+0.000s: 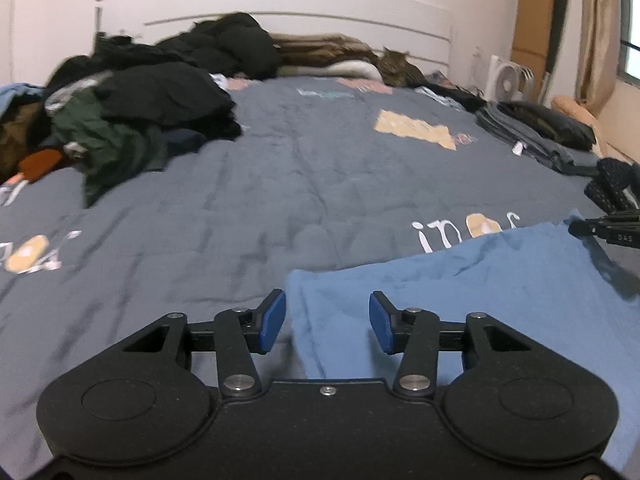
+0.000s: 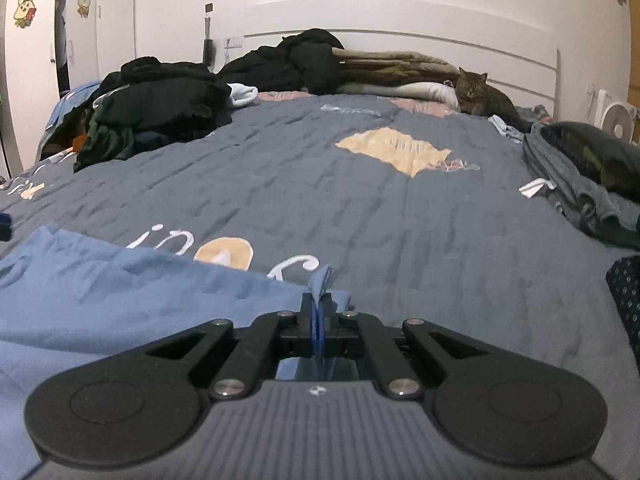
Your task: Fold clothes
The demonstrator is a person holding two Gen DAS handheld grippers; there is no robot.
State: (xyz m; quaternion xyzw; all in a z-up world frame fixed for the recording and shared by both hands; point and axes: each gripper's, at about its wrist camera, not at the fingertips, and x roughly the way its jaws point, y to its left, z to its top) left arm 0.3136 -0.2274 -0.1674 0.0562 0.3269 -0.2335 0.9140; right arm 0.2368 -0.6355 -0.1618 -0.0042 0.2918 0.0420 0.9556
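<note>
A light blue garment (image 1: 472, 280) lies flat on the grey-blue bedspread (image 1: 280, 184) near the front edge. My left gripper (image 1: 327, 322) is open, its blue pads straddling the garment's left corner just above the cloth. My right gripper (image 2: 319, 312) is shut on the garment's far right corner (image 2: 322, 280), which sticks up between the pads. The garment spreads to the left in the right wrist view (image 2: 120, 292). The right gripper shows at the right edge of the left wrist view (image 1: 600, 228).
A heap of dark unfolded clothes (image 1: 132, 108) sits at the far left of the bed. Folded grey and dark clothes (image 2: 588, 176) lie along the right side. A tabby cat (image 2: 476, 94) rests by the headboard beside a brown blanket (image 2: 396, 66). A white fan (image 1: 508, 80) stands at right.
</note>
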